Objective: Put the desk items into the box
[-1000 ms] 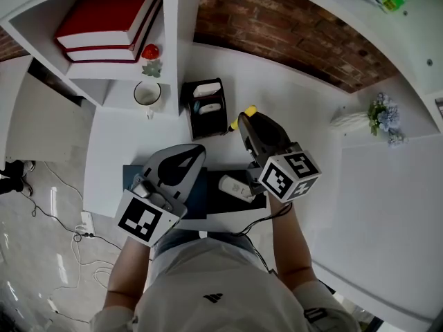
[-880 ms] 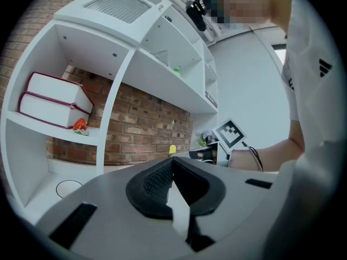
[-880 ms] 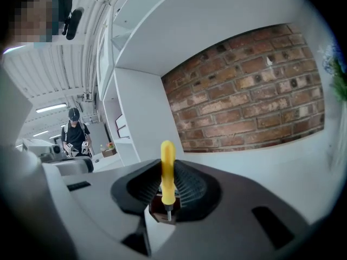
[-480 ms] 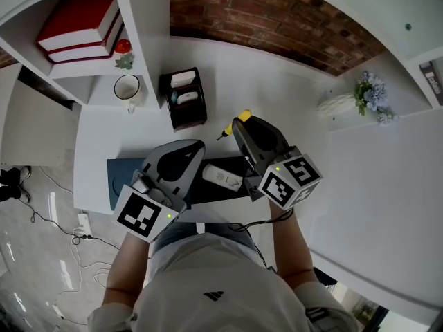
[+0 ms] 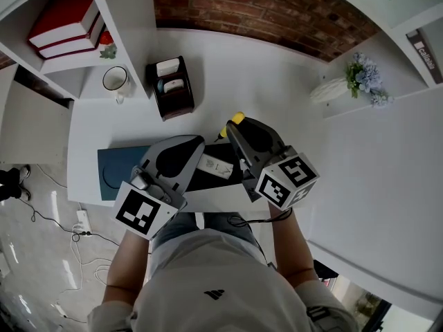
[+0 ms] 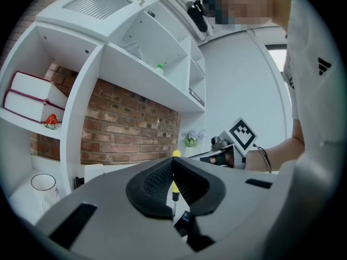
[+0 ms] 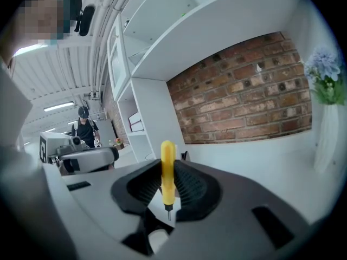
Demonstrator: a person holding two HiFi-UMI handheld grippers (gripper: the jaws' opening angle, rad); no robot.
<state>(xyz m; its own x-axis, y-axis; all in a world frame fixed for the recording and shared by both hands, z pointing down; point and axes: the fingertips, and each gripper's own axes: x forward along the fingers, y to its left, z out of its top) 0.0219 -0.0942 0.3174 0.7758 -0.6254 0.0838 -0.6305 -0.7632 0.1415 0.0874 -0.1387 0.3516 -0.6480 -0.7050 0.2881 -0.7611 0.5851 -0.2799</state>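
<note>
My right gripper [image 5: 232, 127] [image 7: 167, 184] is shut on a yellow-handled screwdriver [image 5: 237, 119] [image 7: 167, 169], which stands upright between its pads with the metal tip pointing down. It hovers over the far edge of a dark flat box [image 5: 114, 173] at the desk's near edge. A white remote-like item [image 5: 216, 167] lies in the box between the two grippers. My left gripper [image 5: 199, 143] [image 6: 172, 163] is shut with nothing in it, above the box's middle. In the left gripper view the screwdriver [image 6: 174, 190] shows beyond the jaws, with the right gripper [image 6: 234, 145] behind it.
A black organizer [image 5: 170, 87] with white items stands at the back of the desk. A white mug [image 5: 113, 79] and red books [image 5: 61, 18] sit in the shelf unit at left. A white vase of flowers [image 5: 346, 85] [image 7: 328, 129] stands at right, before a brick wall [image 5: 277, 16].
The head view has swung. My right gripper, still holding the screwdriver, has drawn away from the black organizer toward the dark box. The left gripper has barely moved.
</note>
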